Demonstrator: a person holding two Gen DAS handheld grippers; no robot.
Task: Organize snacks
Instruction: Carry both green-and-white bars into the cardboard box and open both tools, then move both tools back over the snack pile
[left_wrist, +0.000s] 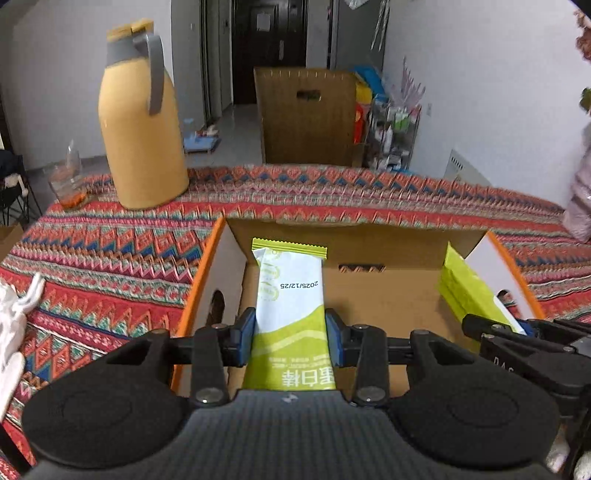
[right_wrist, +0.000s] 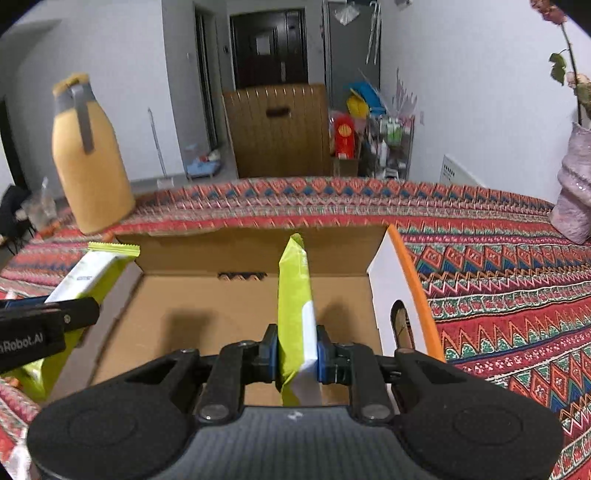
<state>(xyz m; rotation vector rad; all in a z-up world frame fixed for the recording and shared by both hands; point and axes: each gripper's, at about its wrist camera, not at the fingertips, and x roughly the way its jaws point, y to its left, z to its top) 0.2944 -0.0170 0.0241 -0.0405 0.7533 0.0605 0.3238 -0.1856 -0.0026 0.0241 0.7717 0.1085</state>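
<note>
An open cardboard box (left_wrist: 391, 306) with orange-edged white flaps lies on the patterned tablecloth. My left gripper (left_wrist: 291, 334) is shut on a green-and-white snack bar (left_wrist: 291, 295) held flat, its printed date showing, over the box's left side. My right gripper (right_wrist: 297, 350) is shut on a second green snack bar (right_wrist: 295, 288) turned edge-on, over the box (right_wrist: 207, 295) near its right flap. The right gripper's bar (left_wrist: 465, 284) shows at the right of the left wrist view. The left gripper's bar (right_wrist: 96, 269) shows at the left of the right wrist view.
A tall yellow thermos jug (left_wrist: 142, 125) stands on the table's far left, with a clear plastic bag (left_wrist: 68, 177) beside it. A pink glittery vase (right_wrist: 576, 188) stands at the far right. White cloth (left_wrist: 13, 332) lies at the left edge. A large brown carton (left_wrist: 306, 114) sits on the floor beyond.
</note>
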